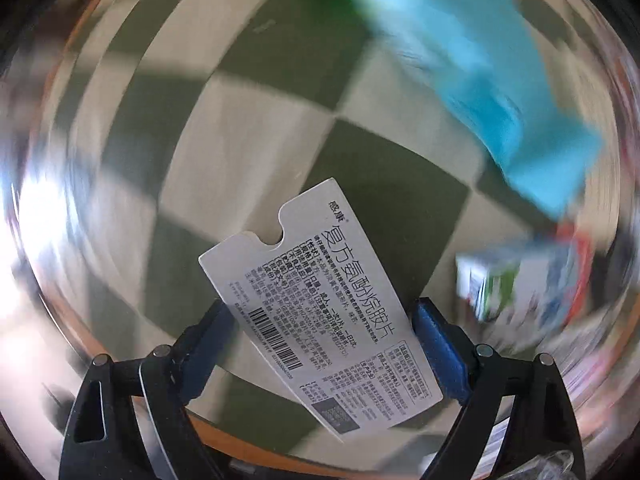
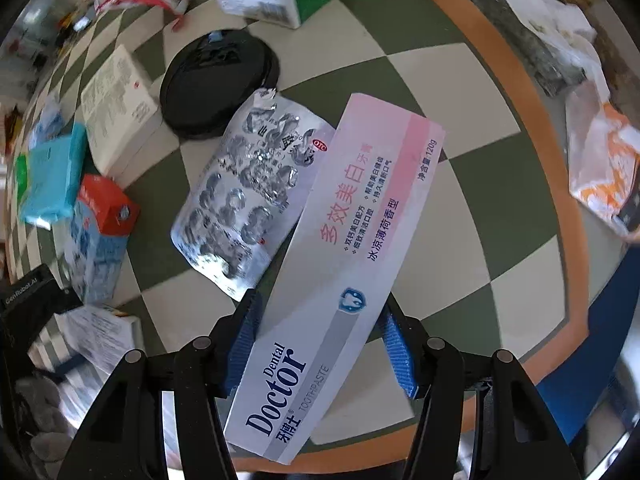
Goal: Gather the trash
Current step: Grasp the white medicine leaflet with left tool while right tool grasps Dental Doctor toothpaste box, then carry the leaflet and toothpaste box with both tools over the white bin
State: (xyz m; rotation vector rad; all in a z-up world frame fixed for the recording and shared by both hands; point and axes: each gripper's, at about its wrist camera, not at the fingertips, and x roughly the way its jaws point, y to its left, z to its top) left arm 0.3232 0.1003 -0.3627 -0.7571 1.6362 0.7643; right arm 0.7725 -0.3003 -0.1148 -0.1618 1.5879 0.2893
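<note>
Two grippers clamped: left gripper (image 1: 324, 344) medicine box (image 1: 320, 316); right gripper (image 2: 320, 344) toothpaste box (image 2: 340, 264), both pointing forward

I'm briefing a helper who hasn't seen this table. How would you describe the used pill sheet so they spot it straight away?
On the green-and-cream checkered tablecloth, find the round black lid. Just in front of it, beside the toothpaste box held in the right tool, lies the blister pack. It is the only crinkled silver foil sheet among cardboard boxes, with a small red OTC mark.

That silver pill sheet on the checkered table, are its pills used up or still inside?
Mostly used up, it seems: the blister pack has torn, crumpled foil over its pockets. Whether any pill remains, cannot tell.
</note>
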